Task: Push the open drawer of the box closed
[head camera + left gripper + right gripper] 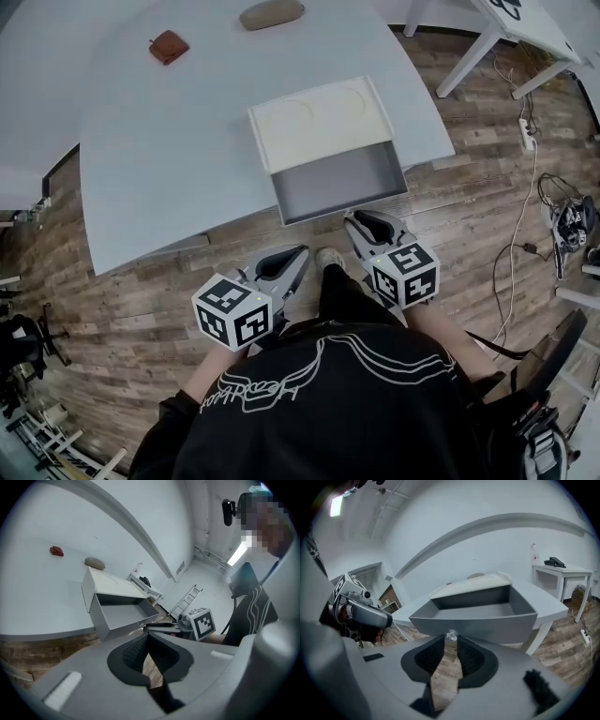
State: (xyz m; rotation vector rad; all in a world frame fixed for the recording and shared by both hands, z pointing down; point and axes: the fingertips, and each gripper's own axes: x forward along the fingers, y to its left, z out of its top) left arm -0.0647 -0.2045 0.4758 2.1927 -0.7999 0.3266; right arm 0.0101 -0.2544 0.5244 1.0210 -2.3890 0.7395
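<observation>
On the white table (169,159) stands a box (319,117) with a cream top. Its grey drawer (339,178) is pulled out over the table's near edge and is empty. My right gripper (354,221) sits just in front of the drawer front, jaws slightly open. In the right gripper view the drawer (487,616) fills the middle, and its small shiny knob (451,636) shows right at the right gripper (450,641) tips. My left gripper (302,255) hangs lower, left of the drawer and apart from it, and the left gripper (148,637) is shut on nothing. The drawer (123,616) shows there from the side.
A red-brown pad (168,46) and a grey oval object (271,13) lie far back on the table. A second white table (511,28) stands at the right, with a power strip (526,133) and cables on the wooden floor. My shoe (328,258) is between the grippers.
</observation>
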